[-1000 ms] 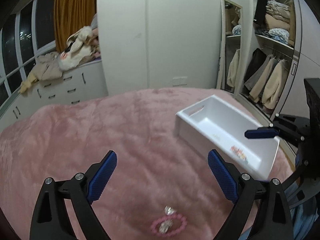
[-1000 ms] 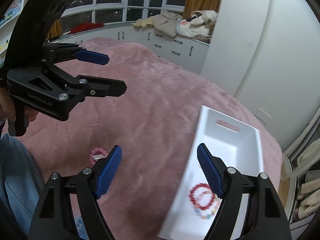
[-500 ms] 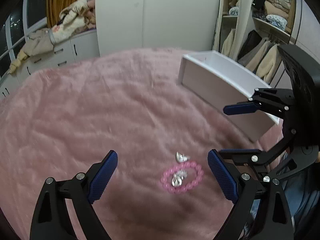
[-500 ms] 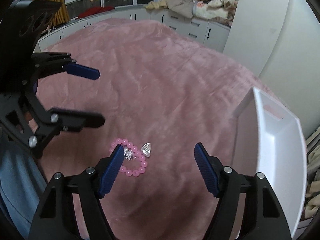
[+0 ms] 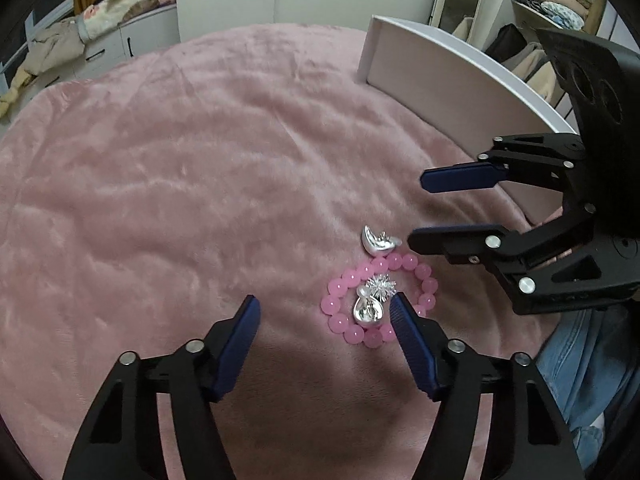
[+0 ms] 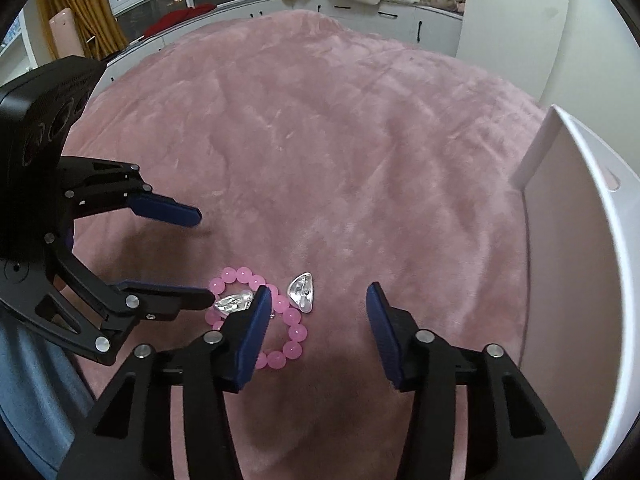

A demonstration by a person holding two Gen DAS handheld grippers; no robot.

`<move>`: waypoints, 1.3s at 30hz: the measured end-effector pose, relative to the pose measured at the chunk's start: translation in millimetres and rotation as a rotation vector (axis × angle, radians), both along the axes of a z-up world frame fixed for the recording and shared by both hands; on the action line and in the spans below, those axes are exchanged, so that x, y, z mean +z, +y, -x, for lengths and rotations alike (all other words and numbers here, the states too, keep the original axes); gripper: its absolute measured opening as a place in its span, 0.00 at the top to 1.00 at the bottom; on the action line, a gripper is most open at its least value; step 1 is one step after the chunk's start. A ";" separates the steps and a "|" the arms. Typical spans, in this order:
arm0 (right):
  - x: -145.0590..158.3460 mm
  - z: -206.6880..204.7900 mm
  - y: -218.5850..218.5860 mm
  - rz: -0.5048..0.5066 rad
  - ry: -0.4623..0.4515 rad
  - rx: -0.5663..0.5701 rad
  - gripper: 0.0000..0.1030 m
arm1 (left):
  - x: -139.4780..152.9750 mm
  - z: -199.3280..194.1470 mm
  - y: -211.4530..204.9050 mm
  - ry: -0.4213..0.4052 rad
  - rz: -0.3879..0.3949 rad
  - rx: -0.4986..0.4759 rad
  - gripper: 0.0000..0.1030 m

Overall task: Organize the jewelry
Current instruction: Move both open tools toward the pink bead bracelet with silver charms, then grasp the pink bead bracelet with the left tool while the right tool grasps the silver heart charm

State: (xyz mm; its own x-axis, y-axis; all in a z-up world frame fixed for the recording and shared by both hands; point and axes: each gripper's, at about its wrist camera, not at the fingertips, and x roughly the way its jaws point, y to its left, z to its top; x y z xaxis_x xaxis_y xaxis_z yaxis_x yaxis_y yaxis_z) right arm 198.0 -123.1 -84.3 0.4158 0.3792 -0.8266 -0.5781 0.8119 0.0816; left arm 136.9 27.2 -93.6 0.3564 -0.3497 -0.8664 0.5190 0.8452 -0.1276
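A pink bead bracelet (image 5: 340,286) lies on the pink blanket with a silver earring (image 5: 368,308) and a spiky silver piece inside its ring. A second silver earring (image 5: 378,242) lies just beyond it. My left gripper (image 5: 324,320) hovers low over them, jaws closing; its right pad overlaps the bracelet's edge and nothing is pinched. My right gripper (image 6: 318,292) comes in from the other side, jaws closing too. The loose earring (image 6: 303,292) shows between its pads, untouched, and its left pad covers part of the bracelet (image 6: 296,332). The left gripper (image 6: 205,256) appears opposite.
A white open box (image 5: 440,92) stands on the blanket to the right of the jewelry, its wall (image 6: 580,280) close beside my right gripper. A person's blue jeans (image 5: 592,360) show at the near edge. Cupboards, piled clothes and a wardrobe ring the bed.
Both grippers have dropped toward the blanket and tilted down, and the jewelry now looks larger and closer. Both sets of jaws stand narrower than before. The box has slid to the view's edge.
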 end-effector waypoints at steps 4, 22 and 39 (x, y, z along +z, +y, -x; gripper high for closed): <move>-10.5 -6.7 3.9 -0.014 0.029 0.014 0.58 | -9.0 -3.3 -2.4 0.041 0.017 -0.014 0.47; -35.9 -25.2 15.3 -0.041 0.140 0.022 0.82 | -25.5 -6.3 -5.7 0.135 0.116 -0.024 0.84; -19.2 -25.0 -3.5 -0.102 0.110 -0.021 0.84 | -2.4 7.1 21.0 0.104 0.187 0.046 0.84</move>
